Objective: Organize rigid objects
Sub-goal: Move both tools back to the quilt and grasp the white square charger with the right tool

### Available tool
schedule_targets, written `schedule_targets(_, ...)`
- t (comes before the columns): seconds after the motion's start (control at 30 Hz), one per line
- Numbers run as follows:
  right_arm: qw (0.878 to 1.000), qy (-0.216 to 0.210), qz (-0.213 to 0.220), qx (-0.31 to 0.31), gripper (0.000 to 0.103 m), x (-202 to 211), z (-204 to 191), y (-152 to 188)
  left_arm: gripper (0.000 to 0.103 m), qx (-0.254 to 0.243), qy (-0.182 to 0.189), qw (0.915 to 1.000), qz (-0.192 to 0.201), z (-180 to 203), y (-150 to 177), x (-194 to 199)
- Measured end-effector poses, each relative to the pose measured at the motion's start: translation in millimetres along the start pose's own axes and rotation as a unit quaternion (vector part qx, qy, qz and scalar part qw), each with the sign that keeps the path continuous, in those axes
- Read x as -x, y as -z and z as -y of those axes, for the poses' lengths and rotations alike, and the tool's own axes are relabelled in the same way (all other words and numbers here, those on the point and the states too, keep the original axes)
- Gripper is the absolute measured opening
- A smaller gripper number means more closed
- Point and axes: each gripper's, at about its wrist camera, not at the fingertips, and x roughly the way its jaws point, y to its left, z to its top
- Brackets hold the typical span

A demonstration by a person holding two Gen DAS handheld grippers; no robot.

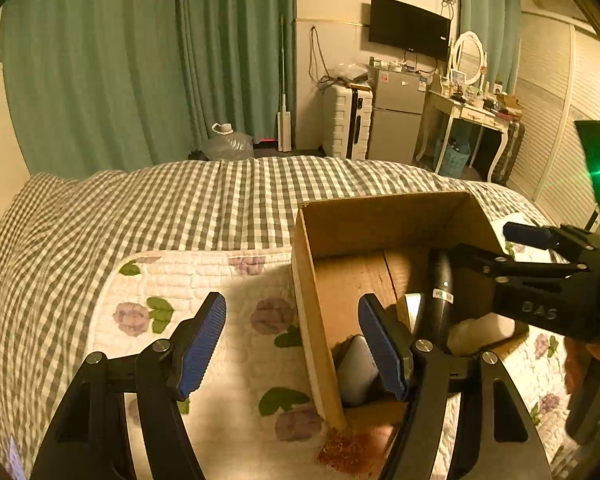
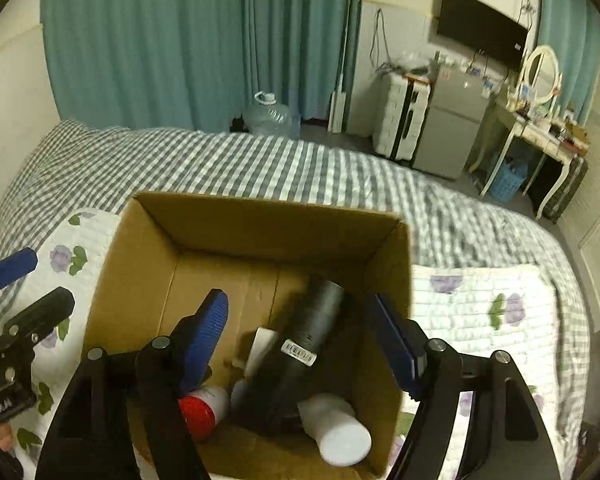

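An open cardboard box point(image 2: 260, 224) stands on the floral quilt; its left wall shows in the left wrist view point(image 1: 312, 320). Inside lie a black cylindrical device point(image 2: 304, 356), a white tube point(image 2: 336, 430), a red-capped white container point(image 2: 202, 408) and a thin white piece point(image 2: 260, 346). The black device point(image 1: 440, 292) and a pale object point(image 1: 480, 332) also show in the left wrist view. My right gripper point(image 2: 300, 340) is open and empty, hovering over the box above the black device. My left gripper point(image 1: 292, 344) is open and empty, straddling the box's left wall.
The floral quilt point(image 1: 220, 320) lies on a grey checked bedspread point(image 1: 180, 208). Beyond the bed are teal curtains point(image 1: 140, 60), a water jug point(image 1: 230, 144), a white suitcase point(image 1: 348, 120), a small fridge point(image 1: 396, 120) and a dressing table point(image 1: 472, 112). A reddish item point(image 1: 352, 452) lies by the box's near corner.
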Motion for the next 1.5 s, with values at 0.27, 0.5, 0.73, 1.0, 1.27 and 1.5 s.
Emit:
schedule_targets(0.27, 0.999, 0.021, 0.023, 0.023, 0.096, 72.5, -12.0, 17.3, 0.071, -0.002, -0.016, 0.9998, 0.015, -5.0, 18.5, 49.1)
schedule_targets(0.5, 1.0, 0.004, 0.019, 0.014, 0.097, 107.9, -23.8, 61.0, 0.072, 0.009, -0.037, 0.9993, 0.006, -18.5, 56.8, 74.1)
schedule_targets(0.73, 0.999, -0.028, -0.024, 0.011, 0.097, 78.7, -45.1, 109.3, 0.072, 0.009, -0.041, 0.9985, -0.035, -8.8, 100.7, 56.3)
schedule_targets(1.0, 0.993, -0.066, -0.1, 0.008, 0.097, -0.8, -51.5, 156.6, 0.072, 0.024, -0.046, 0.9944, -0.092, -9.9, 135.6, 7.5)
schedule_targets(1.27, 0.987, -0.107, -0.117, -0.009, 0.087, -43.5, -52.8, 166.2, 0.072, 0.031, -0.043, 0.9934, -0.101, -13.8, 137.2, -4.0)
schedule_targets(1.5, 0.985, -0.127, -0.115, -0.007, 0.065, -43.6, -53.2, 169.3, 0.072, 0.014, -0.046, 0.9924, -0.113, -6.8, 140.7, -11.5)
